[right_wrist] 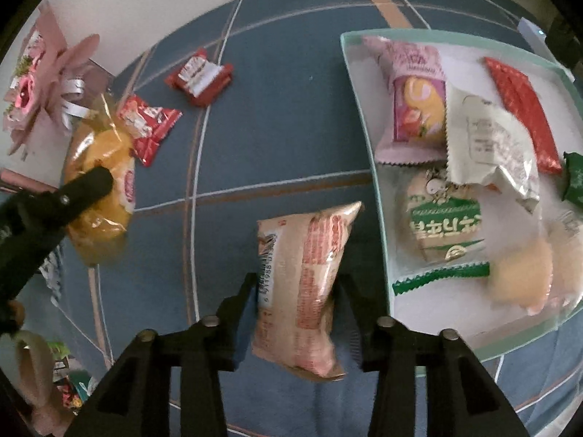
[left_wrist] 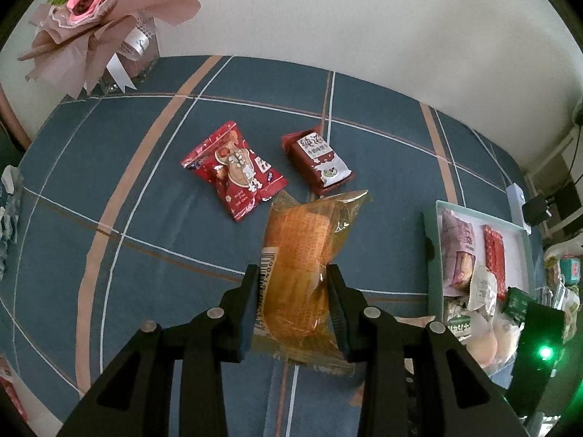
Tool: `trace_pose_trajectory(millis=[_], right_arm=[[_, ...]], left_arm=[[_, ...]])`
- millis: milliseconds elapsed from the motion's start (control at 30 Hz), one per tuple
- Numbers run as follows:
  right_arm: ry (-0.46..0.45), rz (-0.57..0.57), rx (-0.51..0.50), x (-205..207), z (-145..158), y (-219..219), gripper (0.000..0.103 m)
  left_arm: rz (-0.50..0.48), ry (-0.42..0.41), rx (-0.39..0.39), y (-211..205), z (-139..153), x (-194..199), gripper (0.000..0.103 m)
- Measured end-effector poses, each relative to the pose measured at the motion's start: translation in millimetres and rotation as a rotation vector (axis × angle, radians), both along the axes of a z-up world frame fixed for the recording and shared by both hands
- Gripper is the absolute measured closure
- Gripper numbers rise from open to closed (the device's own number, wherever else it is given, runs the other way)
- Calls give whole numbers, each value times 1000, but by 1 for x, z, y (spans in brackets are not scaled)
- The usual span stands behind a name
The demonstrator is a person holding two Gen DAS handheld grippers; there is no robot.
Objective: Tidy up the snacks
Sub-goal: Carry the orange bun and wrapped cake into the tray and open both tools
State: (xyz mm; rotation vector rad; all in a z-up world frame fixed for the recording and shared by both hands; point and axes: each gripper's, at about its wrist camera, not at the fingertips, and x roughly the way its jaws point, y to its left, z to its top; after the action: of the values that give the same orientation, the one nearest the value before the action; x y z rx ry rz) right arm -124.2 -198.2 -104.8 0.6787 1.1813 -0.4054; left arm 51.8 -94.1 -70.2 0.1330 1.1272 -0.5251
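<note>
Left tongs: black two-finger, clamped on a clear yellow-orange plastic bread packet, pads pressing both long sides near its barcode end. The packet hangs tilted above the blue checked tablecloth with tan and white stripes on the table.

Right tongs: fingers flank a pale pink plastic snack packet with red print. The view is blurred here; the left finger touches the packet's edge, while contact on the right side cannot be confirmed, so the grip is undetermined. The packet sits just left of the shallow mint-rimmed white tray.

In the tray: pink-purple sachet, silver-white crinkled packet, red flat wrapper, green-and-white round pastry pack.

Loose on the cloth, well apart from the tray: red crinkled snack bag and a dark red bar wrapper with white end, close together. Pink paper bouquet at the far left corner.
</note>
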Motion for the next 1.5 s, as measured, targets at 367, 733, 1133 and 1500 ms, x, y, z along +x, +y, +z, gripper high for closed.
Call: trace_pose_trajectory(millis=[367,733,1133,1500], right_arm=[[-164,-54,-27,-18,50,-13,69],[-225,-307,-175,-72,91,-87,69],[-181,-509,-194,-133,73,-160,69],[-149,-551,-153,-149,56,-179,68]], left_arm=[[2,-26,-37,-8,20,-7,66],[-232,-13,-64,-106,39,-56,66],[-412,16,7,-212,20,-96,66],[-434,42,-1,-256,2,-95,61]])
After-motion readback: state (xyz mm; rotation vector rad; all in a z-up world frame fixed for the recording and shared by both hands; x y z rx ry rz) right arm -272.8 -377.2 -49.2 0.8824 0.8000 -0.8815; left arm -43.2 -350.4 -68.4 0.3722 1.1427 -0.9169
